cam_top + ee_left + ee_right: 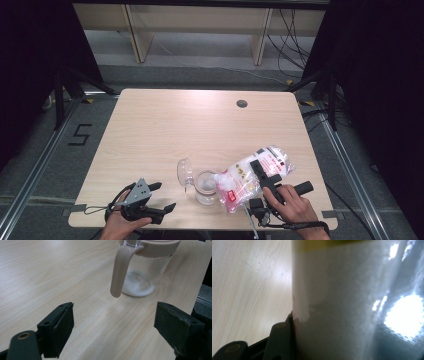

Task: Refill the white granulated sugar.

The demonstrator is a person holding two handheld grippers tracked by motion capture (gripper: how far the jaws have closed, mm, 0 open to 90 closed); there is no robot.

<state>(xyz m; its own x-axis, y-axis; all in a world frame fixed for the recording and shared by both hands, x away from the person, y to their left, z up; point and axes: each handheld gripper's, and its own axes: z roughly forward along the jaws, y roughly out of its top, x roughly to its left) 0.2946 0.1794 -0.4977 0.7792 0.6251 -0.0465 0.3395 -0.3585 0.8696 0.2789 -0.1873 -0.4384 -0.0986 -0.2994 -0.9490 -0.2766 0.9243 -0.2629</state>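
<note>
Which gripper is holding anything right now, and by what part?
The right gripper holds the plastic bag across its middle, tipped toward the jar. The left gripper is open and holds nothing.

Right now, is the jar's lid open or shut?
Open. The jar stands upright with its clear lid flipped back to the left, and the bag tips toward its uncovered mouth.

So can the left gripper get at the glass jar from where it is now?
Probably yes. The left gripper has its jaws open and aimed toward the jar, with bare table between them. The bag held by the right gripper tilts in from the jar's far side.
</note>
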